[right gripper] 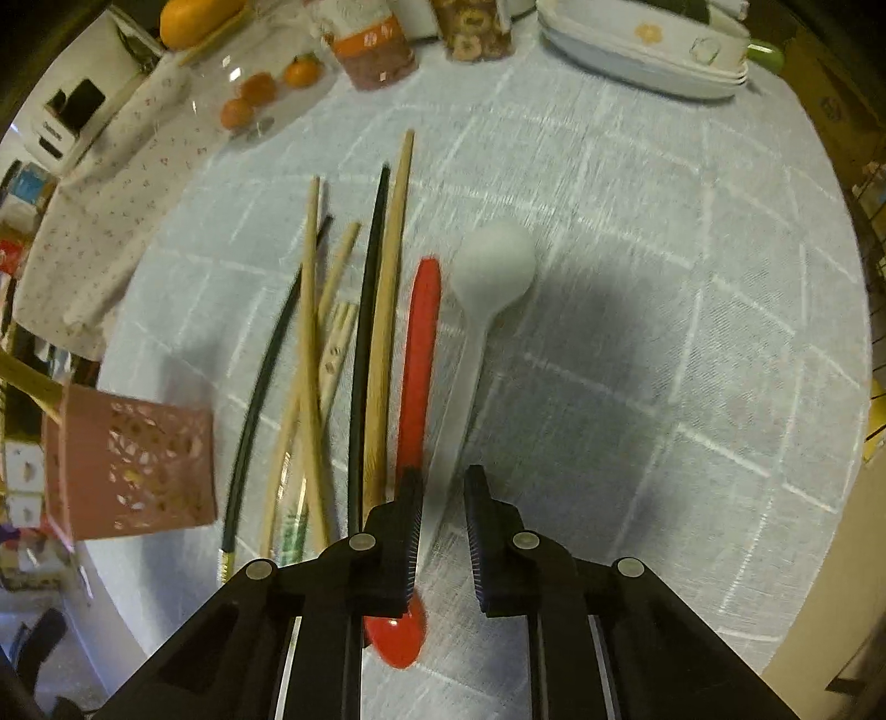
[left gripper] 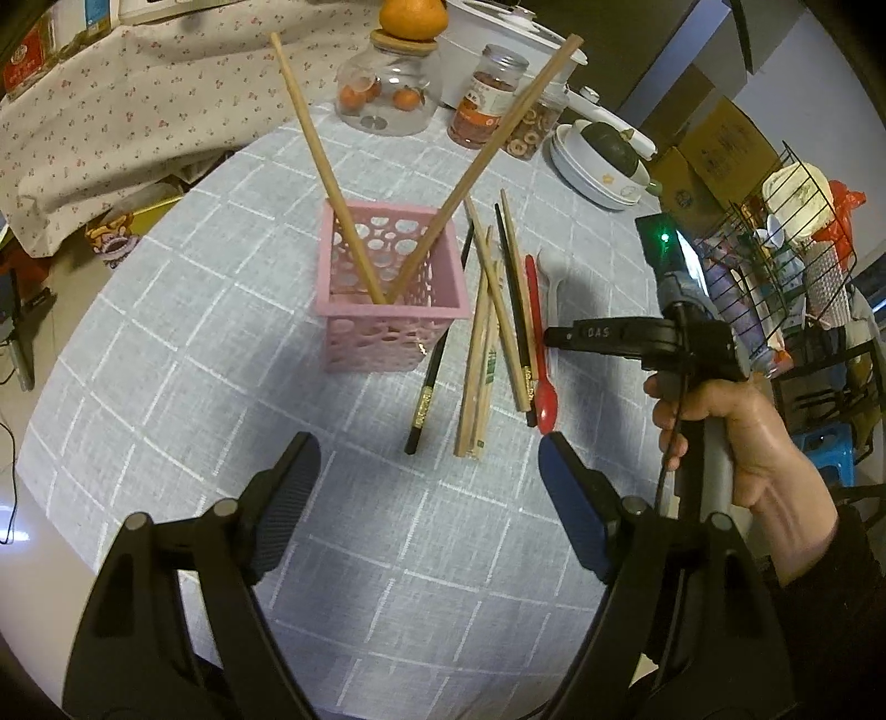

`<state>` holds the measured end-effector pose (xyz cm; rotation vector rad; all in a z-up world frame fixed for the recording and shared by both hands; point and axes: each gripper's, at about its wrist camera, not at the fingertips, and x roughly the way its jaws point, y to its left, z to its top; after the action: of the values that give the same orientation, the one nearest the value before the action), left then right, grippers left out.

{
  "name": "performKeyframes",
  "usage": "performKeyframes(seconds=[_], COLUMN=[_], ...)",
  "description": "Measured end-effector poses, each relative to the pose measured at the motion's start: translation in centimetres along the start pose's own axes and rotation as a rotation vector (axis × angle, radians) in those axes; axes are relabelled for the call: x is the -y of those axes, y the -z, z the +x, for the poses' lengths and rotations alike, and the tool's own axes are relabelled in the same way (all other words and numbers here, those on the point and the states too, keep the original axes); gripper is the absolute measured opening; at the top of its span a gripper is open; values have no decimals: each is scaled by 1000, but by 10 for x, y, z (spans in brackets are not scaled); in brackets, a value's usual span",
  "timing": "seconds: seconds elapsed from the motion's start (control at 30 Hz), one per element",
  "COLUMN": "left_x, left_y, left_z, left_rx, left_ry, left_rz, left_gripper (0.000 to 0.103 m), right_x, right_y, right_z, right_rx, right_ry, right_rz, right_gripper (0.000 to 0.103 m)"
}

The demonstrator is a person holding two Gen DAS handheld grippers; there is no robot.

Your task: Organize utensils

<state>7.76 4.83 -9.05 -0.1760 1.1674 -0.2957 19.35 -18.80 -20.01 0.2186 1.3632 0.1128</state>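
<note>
A pink perforated basket stands on the grey checked tablecloth with two wooden chopsticks leaning out of it. To its right lie several loose wooden and black chopsticks, a red spoon and a white spoon. My right gripper points steeply down, its jaws drawn narrow around the white spoon's handle. My left gripper hangs open over bare cloth in front of the pile, holding nothing.
Glass jars with oranges and snacks, plus stacked white bowls, stand at the table's far side. A wire dish rack is off the right edge. A floral cloth covers things at the left.
</note>
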Motion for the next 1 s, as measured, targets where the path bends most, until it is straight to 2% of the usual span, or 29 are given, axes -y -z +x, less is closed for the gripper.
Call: performKeyframes(seconds=[0.07, 0.13, 0.17, 0.23, 0.33, 0.47, 0.6, 0.7, 0.83, 0.93, 1.0], left_x=[3, 8, 11, 20, 36, 66, 102, 124, 131, 124, 115], left_y=[1, 2, 3, 3, 4, 0, -10, -21, -59, -90, -110], left_z=[0, 1, 3, 7, 13, 29, 57, 82, 122, 147, 163], left_rx=[6, 5, 0, -9, -17, -32, -37, -43, -56, -28, -5], left_ry=[-2, 2, 10, 21, 31, 46, 0, -17, -46, -105, -184], left_rz=[17, 32, 42, 67, 106, 138, 189, 214, 159, 110, 69], left_gripper=[74, 64, 61, 48, 38, 35, 34, 27, 21, 20, 20], right_x=[3, 12, 17, 30, 46, 63, 80, 98, 115, 128, 133], right_y=[-1, 2, 4, 7, 12, 22, 32, 37, 35, 35, 35], right_z=[1, -2, -4, -13, -32, -50, -54, -58, -64, -65, -64], right_rx=[-18, -32, -33, -27, -6, -1, -22, -25, -8, -20, -34], right_ry=[-5, -15, -16, -21, -37, -82, -98, -107, -148, -187, -201], right_rz=[8, 30, 37, 45, 45, 37, 29, 47, 95, 131, 135], right_gripper=[10, 9, 9, 9, 9, 4, 4, 4, 7, 9, 20])
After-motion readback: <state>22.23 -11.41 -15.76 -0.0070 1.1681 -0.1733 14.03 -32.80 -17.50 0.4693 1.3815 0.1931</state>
